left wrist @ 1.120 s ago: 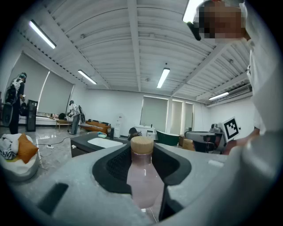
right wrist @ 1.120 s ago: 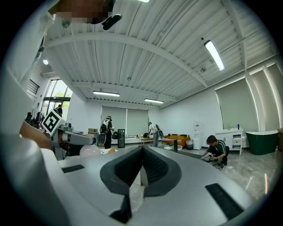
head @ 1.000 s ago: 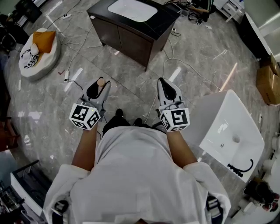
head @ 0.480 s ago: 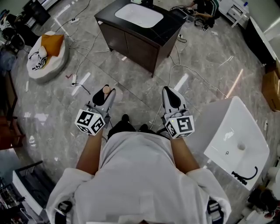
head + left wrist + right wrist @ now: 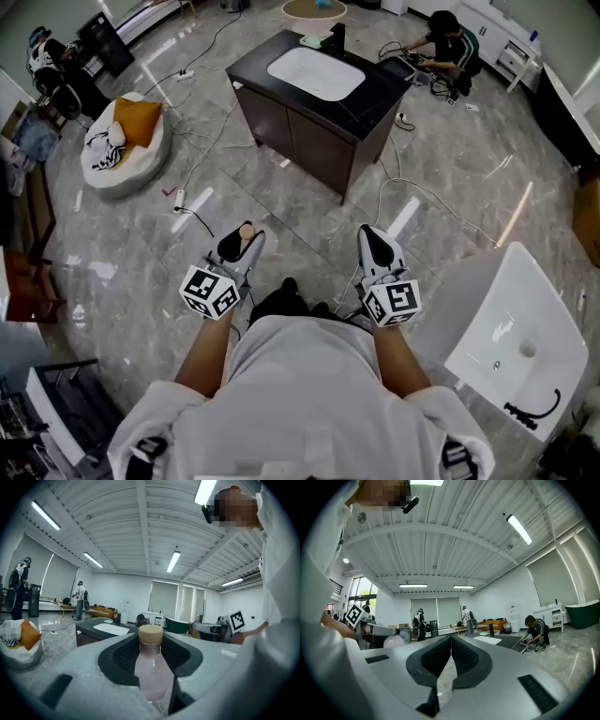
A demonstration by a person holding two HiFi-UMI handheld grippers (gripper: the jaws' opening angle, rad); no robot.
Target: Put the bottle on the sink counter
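My left gripper [image 5: 237,247] is shut on a pale pink bottle [image 5: 151,667] with a tan wooden cap [image 5: 247,231]; the bottle stands upright between the jaws. My right gripper [image 5: 376,246] is shut and holds nothing, its jaws meeting at the tips [image 5: 451,639]. Both are held at waist height over the grey marble floor. The sink counter [image 5: 370,94], a dark cabinet with a black top and a white basin [image 5: 315,73], stands ahead of me, some way beyond both grippers. The left gripper view shows the sink counter [image 5: 89,626] behind the bottle.
A white freestanding basin [image 5: 506,328] stands close at my right. Cables [image 5: 202,159] trail over the floor around the cabinet. A round white cushion seat with an orange pillow [image 5: 124,141] lies at the left. A person crouches [image 5: 450,42] behind the counter at the far right.
The sink counter has shifted down and right in the head view and more of it shows. Both grippers sit lower in the frame; the left one still grips the bottle.
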